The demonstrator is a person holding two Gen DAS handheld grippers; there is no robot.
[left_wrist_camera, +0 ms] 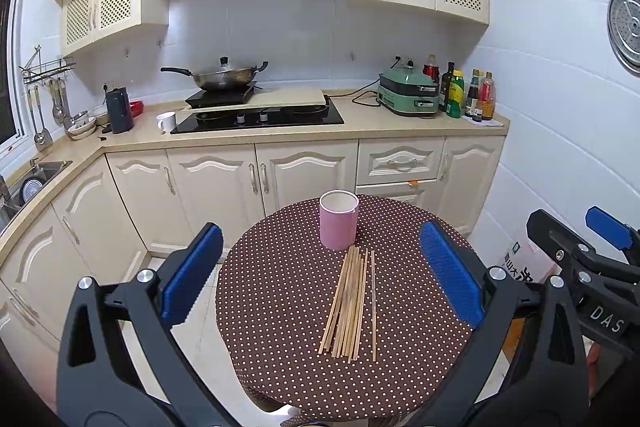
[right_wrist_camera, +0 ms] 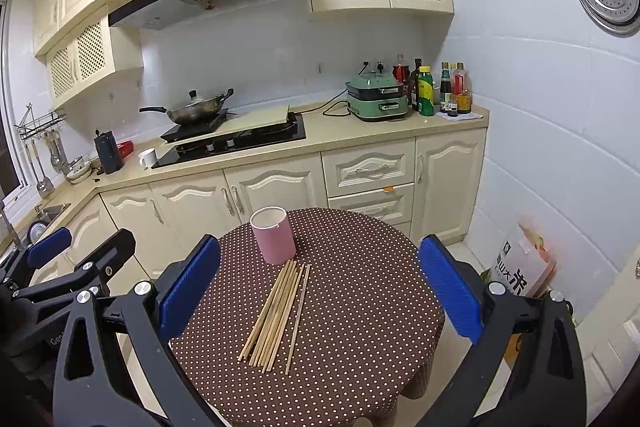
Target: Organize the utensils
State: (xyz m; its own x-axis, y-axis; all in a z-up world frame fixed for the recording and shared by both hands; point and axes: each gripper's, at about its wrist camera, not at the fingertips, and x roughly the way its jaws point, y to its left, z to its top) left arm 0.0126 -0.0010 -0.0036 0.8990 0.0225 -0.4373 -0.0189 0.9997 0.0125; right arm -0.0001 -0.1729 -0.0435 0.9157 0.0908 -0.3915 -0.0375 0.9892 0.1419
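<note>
Several wooden chopsticks [left_wrist_camera: 350,305] lie in a loose bundle on a round table with a brown polka-dot cloth [left_wrist_camera: 280,307]; they also show in the right wrist view [right_wrist_camera: 276,315]. An empty pink cylindrical holder [left_wrist_camera: 338,220] stands upright just behind them, also seen in the right wrist view [right_wrist_camera: 273,235]. My left gripper [left_wrist_camera: 320,275] is open and empty, held above the near side of the table. My right gripper [right_wrist_camera: 318,285] is open and empty too, beside it on the right. The polka-dot cloth [right_wrist_camera: 360,307] fills the middle of the right wrist view.
Cream kitchen cabinets [left_wrist_camera: 224,183] and a counter with a black hob [left_wrist_camera: 260,117], a wok [left_wrist_camera: 226,75], a green cooker [left_wrist_camera: 408,93] and bottles [left_wrist_camera: 476,95] stand behind the table. A rice bag [right_wrist_camera: 520,267] leans on the right wall. A sink [left_wrist_camera: 28,183] is at the left.
</note>
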